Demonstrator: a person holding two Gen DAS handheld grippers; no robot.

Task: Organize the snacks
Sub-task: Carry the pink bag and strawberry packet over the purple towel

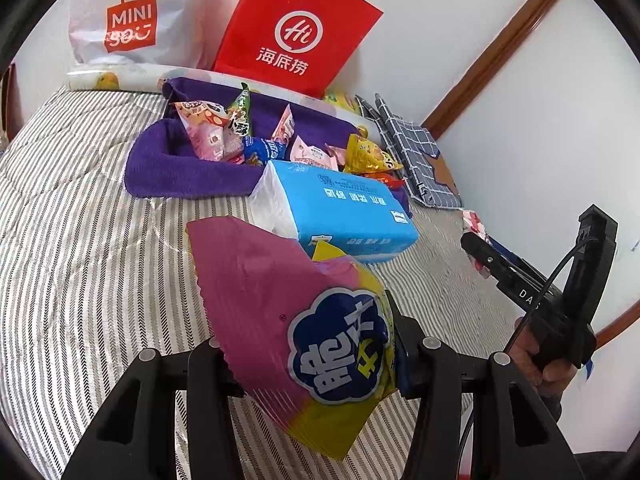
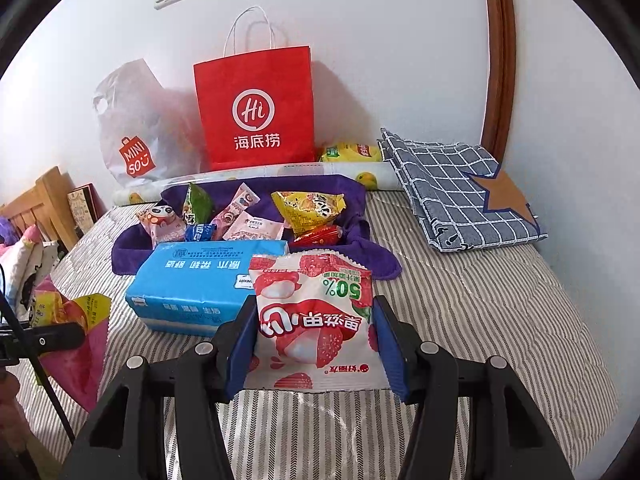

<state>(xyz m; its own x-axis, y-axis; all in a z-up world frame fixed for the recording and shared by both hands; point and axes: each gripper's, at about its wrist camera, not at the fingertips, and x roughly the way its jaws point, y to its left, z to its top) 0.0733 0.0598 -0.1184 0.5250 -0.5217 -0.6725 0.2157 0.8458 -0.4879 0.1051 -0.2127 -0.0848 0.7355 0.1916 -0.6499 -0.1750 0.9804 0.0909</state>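
Observation:
In the left wrist view my left gripper (image 1: 308,344) is shut on a pink and yellow snack bag (image 1: 272,288) with a blue logo, which sticks up between the fingers. In the right wrist view the blue pads of my right gripper (image 2: 316,340) press on both sides of a white and red lychee gummy bag (image 2: 316,320). Behind both lies a purple towel nest (image 1: 160,160) (image 2: 360,256) holding several small snack packets (image 1: 224,132) (image 2: 308,206). The right gripper's body (image 1: 520,280) shows at the right edge of the left wrist view.
A blue tissue pack (image 1: 344,208) (image 2: 200,280) lies right in front of the purple nest. A red paper bag (image 2: 256,108) and a white plastic bag (image 2: 136,128) lean on the wall behind. A folded checked cloth (image 2: 460,200) lies at the right on the striped bedding (image 2: 480,320).

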